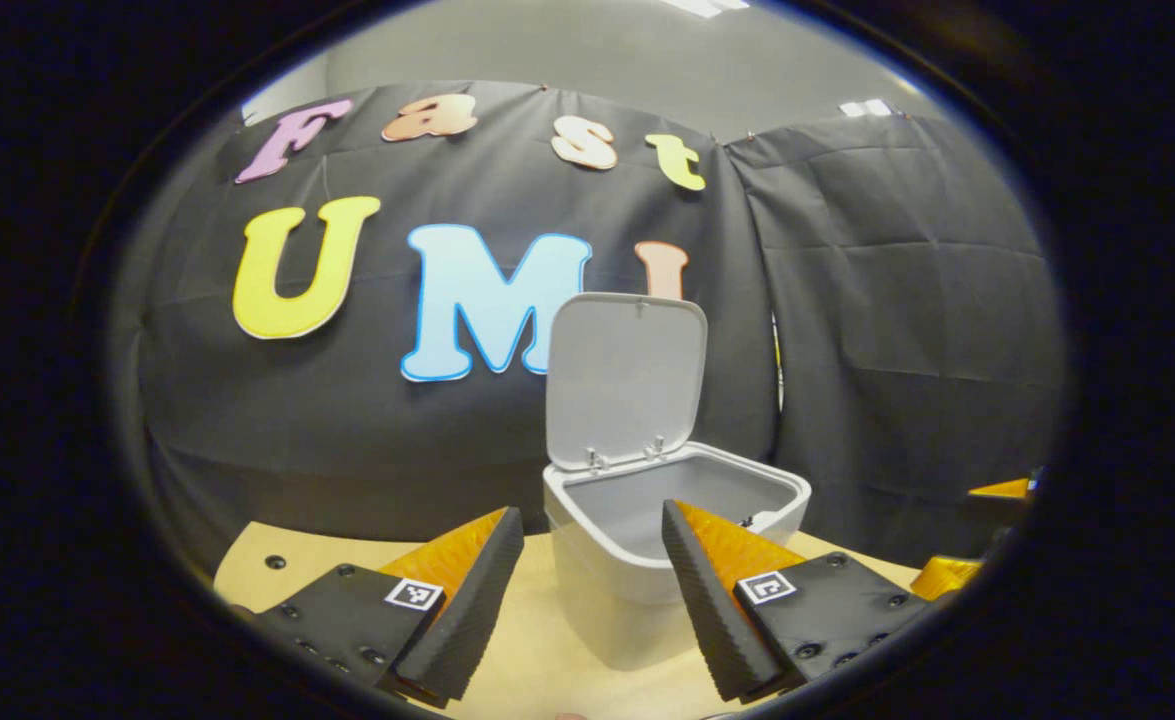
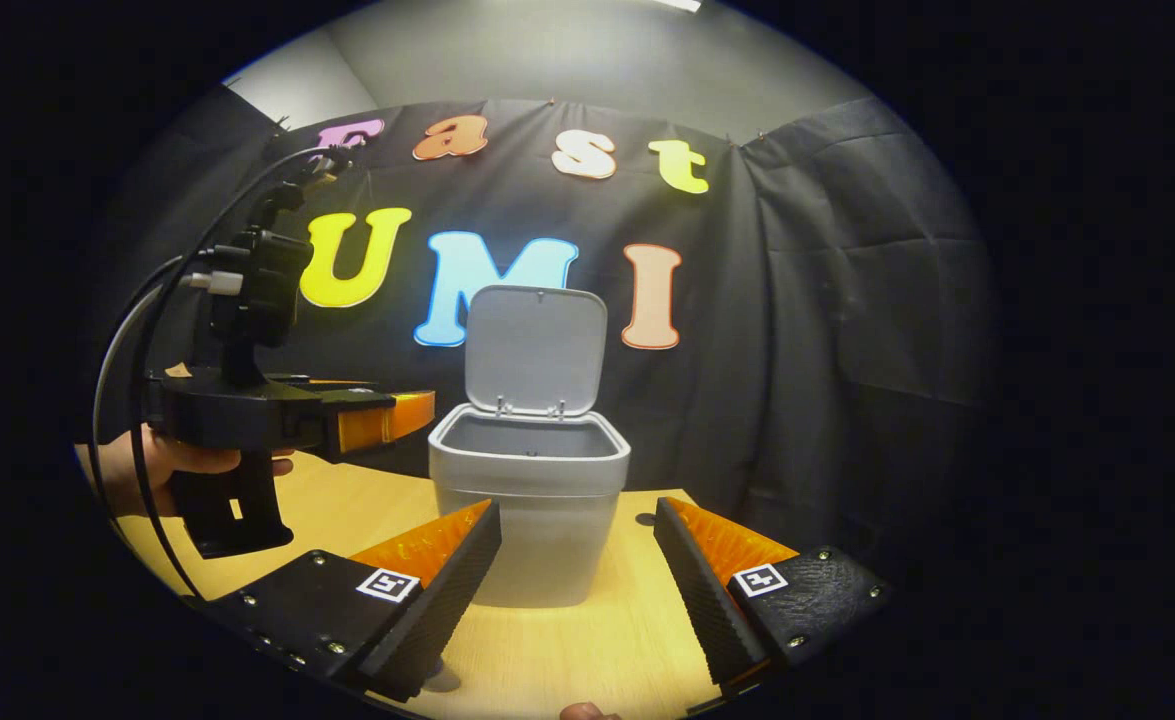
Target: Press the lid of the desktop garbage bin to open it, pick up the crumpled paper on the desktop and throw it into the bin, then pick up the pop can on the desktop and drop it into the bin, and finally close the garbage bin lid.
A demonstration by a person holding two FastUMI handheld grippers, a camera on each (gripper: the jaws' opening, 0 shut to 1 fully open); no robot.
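Small grey plastic bin [image 2: 529, 505] stands far-centre on light wooden table [image 2: 587, 640], its hinged lid [image 2: 535, 348] upright, open. Left gripper [image 1: 587, 600] and right gripper [image 2: 572, 585] both near it, jaws apart, empty. Hand [image 2: 152, 468] holds left gripper.

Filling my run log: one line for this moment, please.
garbage bin: lid up | left gripper: open | right gripper: open, empty
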